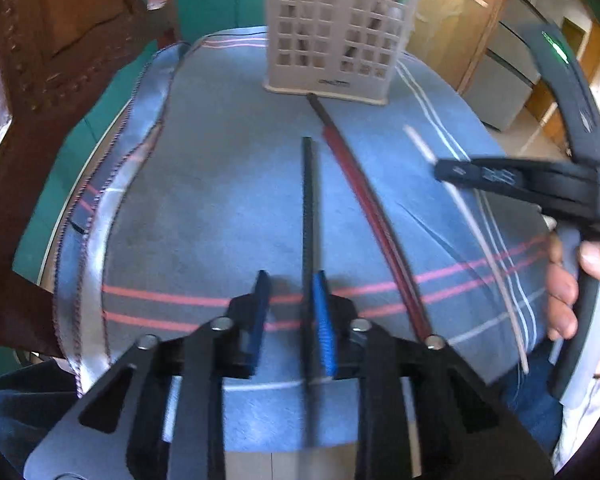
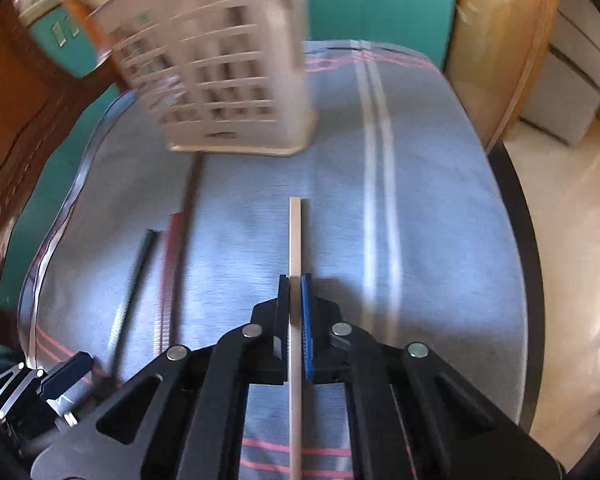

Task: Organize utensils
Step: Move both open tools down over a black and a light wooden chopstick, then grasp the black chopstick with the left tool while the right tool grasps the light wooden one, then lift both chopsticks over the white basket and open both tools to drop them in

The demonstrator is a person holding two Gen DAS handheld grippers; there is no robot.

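Observation:
A black chopstick [image 1: 309,208] lies on the striped cloth and runs between the fingers of my left gripper [image 1: 290,284]. It rests close by the blue right pad [image 1: 323,312], with a gap to the left pad, so the jaws stand open around it. My right gripper [image 2: 295,280] is shut on a pale wooden chopstick [image 2: 295,232], which pokes out ahead of the fingertips. The left wrist view shows that gripper [image 1: 444,171] holding the pale stick [image 1: 420,146] above the cloth at the right. Dark red chopsticks [image 1: 364,200] lie between the two. A beige slotted holder [image 1: 336,28] stands at the back.
The blue-grey cloth [image 1: 204,200] with pink and white stripes covers a small rounded table. A carved wooden chair [image 1: 52,60] stands close on the left. The holder [image 2: 220,80] has utensils in it. A person's hand [image 1: 564,292] grips the right tool.

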